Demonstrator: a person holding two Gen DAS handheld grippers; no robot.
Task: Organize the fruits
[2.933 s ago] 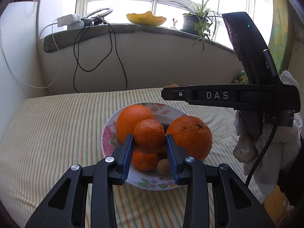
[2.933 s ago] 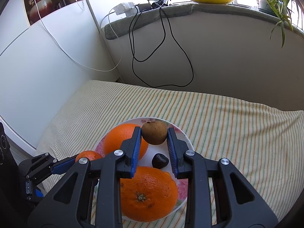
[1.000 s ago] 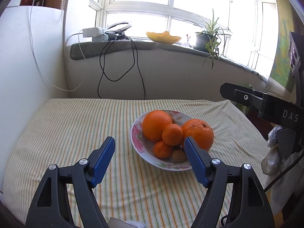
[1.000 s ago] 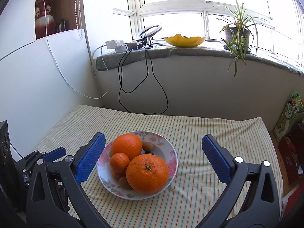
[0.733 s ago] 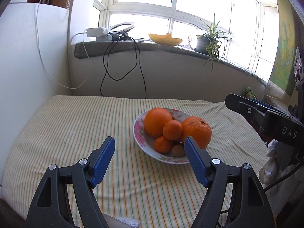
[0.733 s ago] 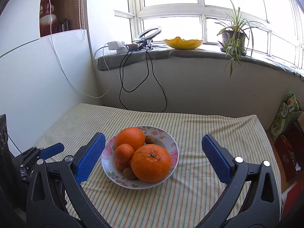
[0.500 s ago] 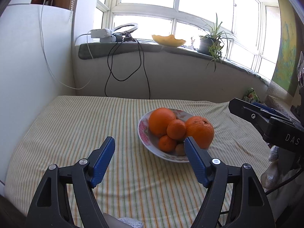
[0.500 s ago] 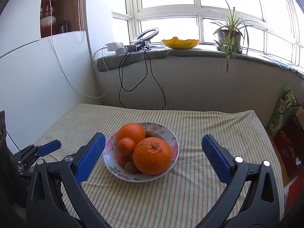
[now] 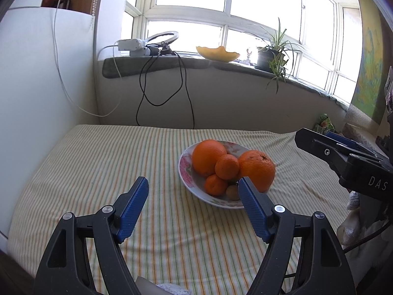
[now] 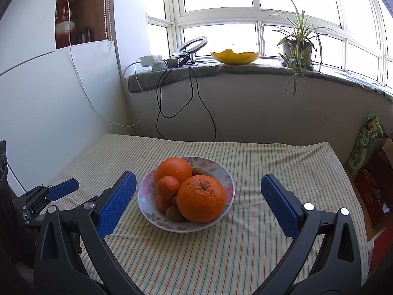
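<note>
**Fruit all in the bowl, both tongs pulled back empty**

From where I stand the job looks finished, or very nearly. On the left, the left gripper (image 9: 192,200) hangs above the striped tablecloth (image 9: 98,172) with its blue pads spread wide and nothing between them. Just past it sits the flowered bowl (image 9: 186,172), out on the cloth, and everything I would call fruit is heaped inside: a large orange (image 9: 208,157) at the back, a mandarin (image 9: 227,166) perched on top, a second mandarin (image 9: 215,184) below it, a brownish kiwi (image 9: 232,192) at the near rim, and another big orange (image 9: 256,170) on the right side. A second kiwi (image 10: 200,171) shows at the far edge from the other view. No loose fruit lies on the cloth that I can see, so I judge nothing is left to gather. Further right, the right gripper (image 10: 197,194) is also gaping wide and holds nothing.

Compared with about three seconds ago, much has changed: then the left tongs were clamped on a mandarin right over the bowl and the right tongs pinched a kiwi. Both pieces now rest in the pile, and both grippers have let go and drawn well back, so the bowl sits smaller and farther off in each view.
</note>
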